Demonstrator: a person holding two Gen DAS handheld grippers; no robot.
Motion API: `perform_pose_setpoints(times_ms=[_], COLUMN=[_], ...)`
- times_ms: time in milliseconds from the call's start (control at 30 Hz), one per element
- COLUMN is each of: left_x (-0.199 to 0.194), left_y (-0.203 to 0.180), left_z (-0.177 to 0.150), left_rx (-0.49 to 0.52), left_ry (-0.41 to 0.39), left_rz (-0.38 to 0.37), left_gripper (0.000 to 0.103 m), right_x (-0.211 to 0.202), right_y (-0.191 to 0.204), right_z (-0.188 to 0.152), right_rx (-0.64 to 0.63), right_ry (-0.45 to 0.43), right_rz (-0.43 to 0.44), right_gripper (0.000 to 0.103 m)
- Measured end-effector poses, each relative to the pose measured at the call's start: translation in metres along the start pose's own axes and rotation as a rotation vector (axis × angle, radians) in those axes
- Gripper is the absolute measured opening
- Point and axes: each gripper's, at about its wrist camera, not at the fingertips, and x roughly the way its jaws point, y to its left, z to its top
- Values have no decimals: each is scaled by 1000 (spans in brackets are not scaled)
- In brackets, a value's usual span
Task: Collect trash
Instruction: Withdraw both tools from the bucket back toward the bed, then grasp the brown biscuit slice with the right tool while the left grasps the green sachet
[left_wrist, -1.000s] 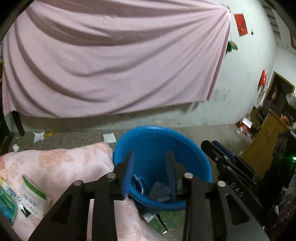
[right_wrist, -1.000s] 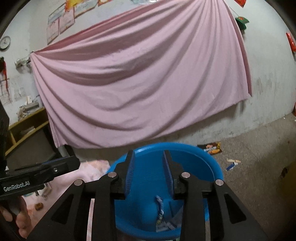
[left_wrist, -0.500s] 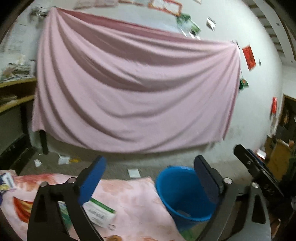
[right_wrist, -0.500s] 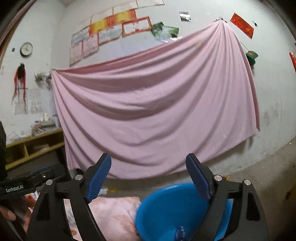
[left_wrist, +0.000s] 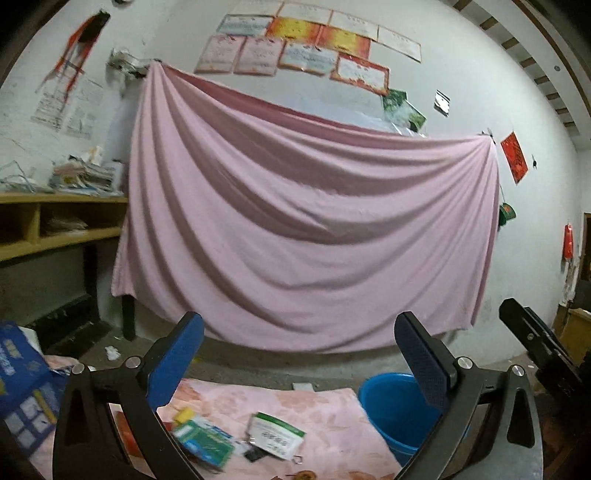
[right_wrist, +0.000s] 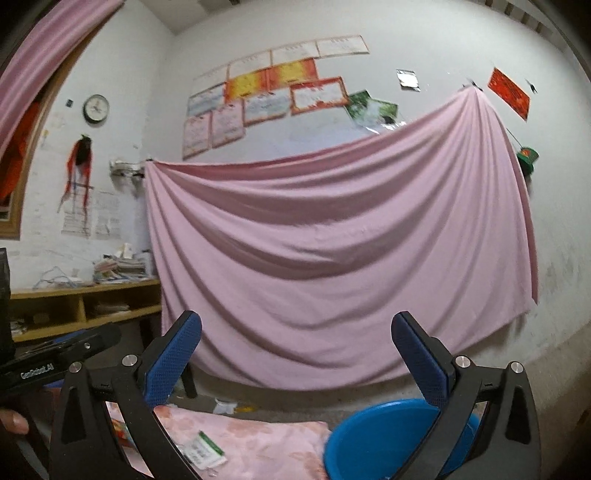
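Observation:
A blue plastic basin (left_wrist: 391, 410) stands on the floor at the right end of a table covered in pink floral cloth (left_wrist: 325, 413); it also shows in the right wrist view (right_wrist: 373, 439). On the cloth lie a white and green packet (left_wrist: 275, 435), a green packet (left_wrist: 207, 445) and a small yellow piece (left_wrist: 183, 414). The white and green packet shows in the right wrist view (right_wrist: 207, 452). My left gripper (left_wrist: 299, 365) is open and empty, raised above the table. My right gripper (right_wrist: 295, 363) is open and empty, above the basin's left side.
A blue carton (left_wrist: 22, 384) sits at the table's left end. A pink sheet (left_wrist: 306, 236) hangs on the back wall. A wooden shelf (left_wrist: 55, 221) with stacked papers stands at the left. Paper scraps (right_wrist: 225, 406) lie on the concrete floor.
Both grippers have opened wide and lifted up and back from over the basin. The views now tilt up toward the wall, and the left one has shifted left over the table.

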Motion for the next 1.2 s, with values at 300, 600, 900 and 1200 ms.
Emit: perform_pose_setpoints(times_ms=[300, 600, 900, 1200], left_x=[-54, -96, -94, -66], left_y=[22, 47, 68, 86], left_z=[17, 14, -16, -54], left_rx=[55, 81, 76, 44], left_ry=[-74, -120, -49, 103], left_rz=[54, 117, 164, 167], left_gripper=[101, 101, 101, 101], right_x=[-21, -36, -17, 6], right_y=[43, 73, 82, 87], right_z=[12, 10, -14, -48], right_rx=[-16, -58, -83, -126], right_ry=[-66, -114, -26, 123], right_rz=[55, 91, 109, 117], right_gripper=[103, 103, 103, 103])
